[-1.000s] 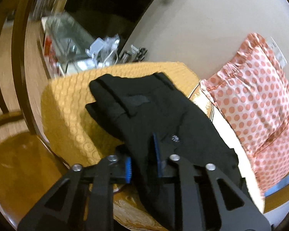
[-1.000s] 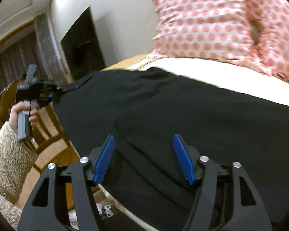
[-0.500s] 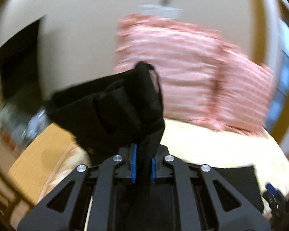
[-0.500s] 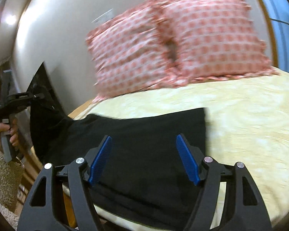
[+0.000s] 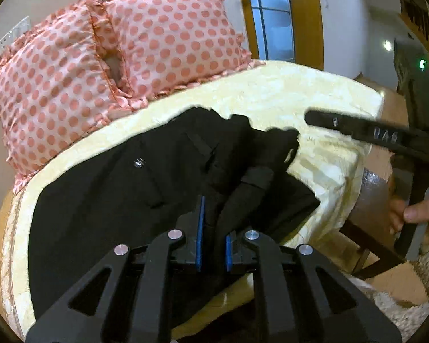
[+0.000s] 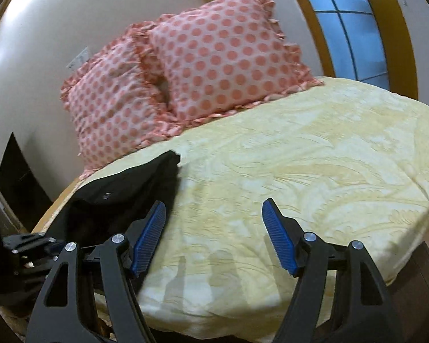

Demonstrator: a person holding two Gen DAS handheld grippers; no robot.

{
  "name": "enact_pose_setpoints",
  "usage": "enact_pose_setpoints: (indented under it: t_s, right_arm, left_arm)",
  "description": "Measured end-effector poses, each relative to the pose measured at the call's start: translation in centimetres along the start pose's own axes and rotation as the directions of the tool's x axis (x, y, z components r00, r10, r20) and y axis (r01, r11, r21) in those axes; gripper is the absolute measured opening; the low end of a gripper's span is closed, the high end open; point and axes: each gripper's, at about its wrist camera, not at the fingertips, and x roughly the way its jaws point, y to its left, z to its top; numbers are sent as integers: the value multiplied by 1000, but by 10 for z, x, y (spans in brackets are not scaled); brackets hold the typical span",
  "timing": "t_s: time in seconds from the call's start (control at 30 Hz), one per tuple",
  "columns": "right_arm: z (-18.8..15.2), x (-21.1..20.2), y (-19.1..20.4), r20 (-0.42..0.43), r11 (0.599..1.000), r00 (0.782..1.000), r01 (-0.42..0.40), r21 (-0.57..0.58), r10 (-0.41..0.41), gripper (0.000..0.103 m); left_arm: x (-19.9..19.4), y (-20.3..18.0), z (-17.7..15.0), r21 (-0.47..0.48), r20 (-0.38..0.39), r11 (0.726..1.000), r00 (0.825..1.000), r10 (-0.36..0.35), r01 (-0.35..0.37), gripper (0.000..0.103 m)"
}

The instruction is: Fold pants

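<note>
Black pants (image 5: 123, 188), just swung over onto the bed (image 6: 314, 177) by the clamped left gripper (image 5: 213, 245) (right gripper (image 6: 214, 234) wide open, empty), are half folded.

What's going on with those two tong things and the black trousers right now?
Left tongs shut on a fold of the black fabric pants. Right tongs open, empty, over the pale yellow bedspread. Nothing in the way.
</note>
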Motion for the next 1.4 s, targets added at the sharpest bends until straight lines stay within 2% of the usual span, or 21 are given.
enact_pose_setpoints:
  t_s: [0.07,0.17,0.23,0.3,0.33,0.37,0.43,0.5,0.57,0.6,0.63,0.67,0.7,0.77,0.8,0.87,0.97,1.13,1.2,1.27,1.4]
  right_arm:
    - [1,2,-2,-1,1000,1000,-7,12,7,72]
    - [0,4,4,5,1000,1000,-11,-4,11,72]
    - [-2,5,8,-1,1000,1000,-11,-15,11,72]
    - [-2,5,10,-2,1000,1000,-10,-15,10,72]
    - [-1,4,10,-1,1000,1000,-10,-15,10,72]
    - [-1,4,11,3,1000,1000,-7,-17,7,72]
    - [1,3,14,6,1000,1000,4,-26,-3,72]
    - [7,1,17,18,999,1000,9,-34,-8,72]
    - [16,-5,24,53,999,998,-11,-45,14,72]
    - [19,-8,29,68,998,997,-22,-53,26,72]
    - [23,-11,37,89,996,995,-47,-70,53,72]
    - [26,-13,45,97,993,992,-76,-88,84,72]
    - [28,-12,58,90,986,988,-119,-115,130,74]
    - [25,-6,80,51,969,979,-186,-160,196,79]
    - [21,-2,93,22,958,974,-216,-189,224,79]
    - [10,8,120,-38,934,967,-252,-254,251,79]
    - [-3,16,141,-83,913,960,-281,-295,268,79]
    - [-10,18,143,-92,917,967,-254,-308,236,81]
    - [-17,22,140,-122,921,970,-238,-307,210,84]
    - [-30,38,136,-217,930,967,-196,-311,132,85]
    - [-37,33,140,-227,909,969,-182,-374,101,86]
  left_arm:
    - [-5,16,11,-79,14,996,1000,-28,29,11]
    - [-24,25,28,-137,99,990,995,-33,46,11]
    - [-25,11,28,-91,110,995,993,-30,40,11]
    - [-10,-4,17,-55,50,997,997,-54,57,11]
    - [6,-9,7,-53,-7,996,997,-79,78,12]
    - [11,-12,2,-49,-20,995,996,-85,84,12]
    - [8,-24,-5,29,20,999,999,-40,39,15]
    - [1,-26,-6,51,28,997,997,-65,63,25]
    - [-14,-11,-5,-1,43,988,987,-154,154,34]
    - [-21,-3,-6,-27,58,984,983,-176,178,47]
    - [-33,13,-6,-74,102,980,979,-178,186,69]
    - [-44,26,-7,-118,146,979,978,-148,165,80]
    - [-55,46,-8,-180,201,977,977,-78,115,95]
    - [-62,74,-10,-265,233,964,971,48,16,99]
    - [-60,90,-12,-316,205,946,970,135,-65,99]
    - [-52,107,-14,-357,158,925,968,195,-128,99]
    - [-37,120,-19,-374,92,909,968,234,-184,99]
    - [-26,116,-37,-361,19,904,967,254,-230,101]
    - [-18,117,-47,-370,-21,900,971,239,-230,101]
    - [-8,121,-61,-393,-75,896,979,190,-204,101]
    - [-6,111,-73,-351,-61,907,972,226,-233,101]
